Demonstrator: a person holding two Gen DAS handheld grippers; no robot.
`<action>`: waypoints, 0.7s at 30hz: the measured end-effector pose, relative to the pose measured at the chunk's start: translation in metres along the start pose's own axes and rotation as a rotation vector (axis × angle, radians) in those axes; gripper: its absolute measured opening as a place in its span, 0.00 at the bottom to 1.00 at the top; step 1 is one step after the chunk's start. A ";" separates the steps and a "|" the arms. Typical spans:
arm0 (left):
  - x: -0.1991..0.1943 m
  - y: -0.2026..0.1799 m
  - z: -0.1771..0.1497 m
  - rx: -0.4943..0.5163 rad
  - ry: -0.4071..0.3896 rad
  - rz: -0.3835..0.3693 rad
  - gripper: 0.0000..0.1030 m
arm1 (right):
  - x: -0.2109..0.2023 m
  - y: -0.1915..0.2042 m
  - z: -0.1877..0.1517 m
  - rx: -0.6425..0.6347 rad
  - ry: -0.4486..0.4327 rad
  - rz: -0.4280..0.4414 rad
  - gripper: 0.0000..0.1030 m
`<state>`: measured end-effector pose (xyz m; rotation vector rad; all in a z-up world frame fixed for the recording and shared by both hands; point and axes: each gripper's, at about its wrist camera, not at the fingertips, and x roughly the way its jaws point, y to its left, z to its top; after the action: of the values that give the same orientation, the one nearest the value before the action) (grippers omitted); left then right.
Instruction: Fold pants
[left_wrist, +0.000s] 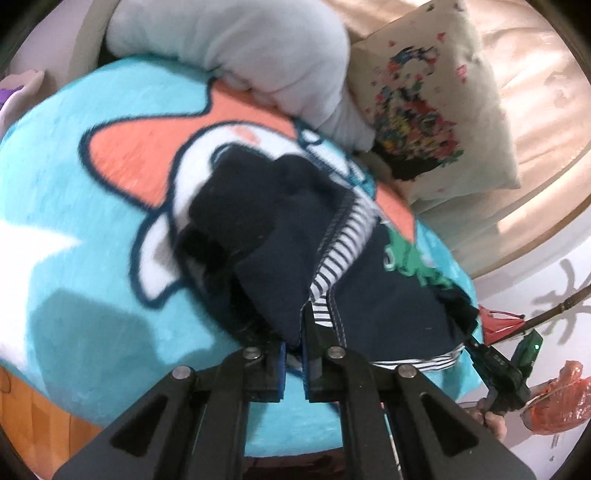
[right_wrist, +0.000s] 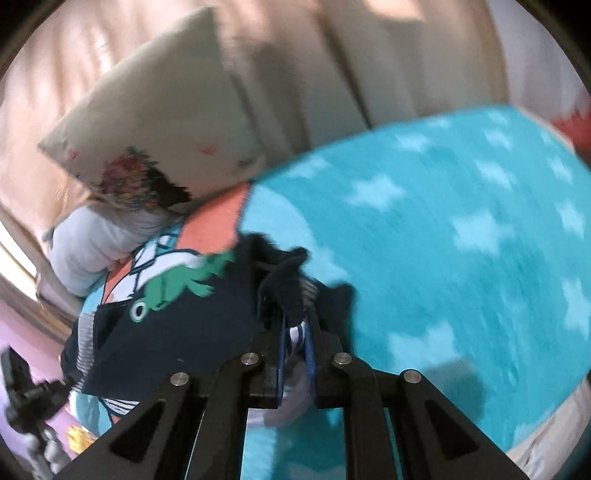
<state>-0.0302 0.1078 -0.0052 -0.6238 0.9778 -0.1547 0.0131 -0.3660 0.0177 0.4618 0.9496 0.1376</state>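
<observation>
Small navy pants (left_wrist: 280, 236) with a blue-and-white striped lining and a green frog print lie bunched on a turquoise blanket (left_wrist: 74, 206). My left gripper (left_wrist: 293, 332) is shut on a navy fold beside the striped seam. In the right wrist view the same pants (right_wrist: 177, 325) spread to the left, and my right gripper (right_wrist: 295, 321) is shut on a bunched navy edge with striped lining showing between its pads. The right gripper's body (left_wrist: 498, 373), held by a hand, shows at the lower right of the left wrist view. The right wrist view is blurred by motion.
A cream pillow (left_wrist: 436, 110) with a colourful print and a pale grey pillow (left_wrist: 266, 55) lean at the blanket's far side. Beige curtains hang behind. A red plastic bag (left_wrist: 557, 398) sits off the blanket's edge. The blanket has white stars (right_wrist: 476, 229) to the right.
</observation>
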 end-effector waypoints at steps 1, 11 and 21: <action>0.002 0.003 -0.002 -0.009 0.008 -0.001 0.06 | 0.001 -0.007 -0.002 0.019 0.006 0.005 0.10; -0.008 0.007 0.001 -0.018 0.011 -0.059 0.06 | -0.019 -0.018 -0.006 0.070 -0.049 0.064 0.10; -0.031 0.019 -0.014 0.109 -0.009 -0.054 0.09 | -0.030 -0.035 -0.007 0.116 -0.071 -0.024 0.50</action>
<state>-0.0621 0.1296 0.0009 -0.5503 0.9376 -0.2512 -0.0127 -0.4041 0.0213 0.5583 0.8956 0.0444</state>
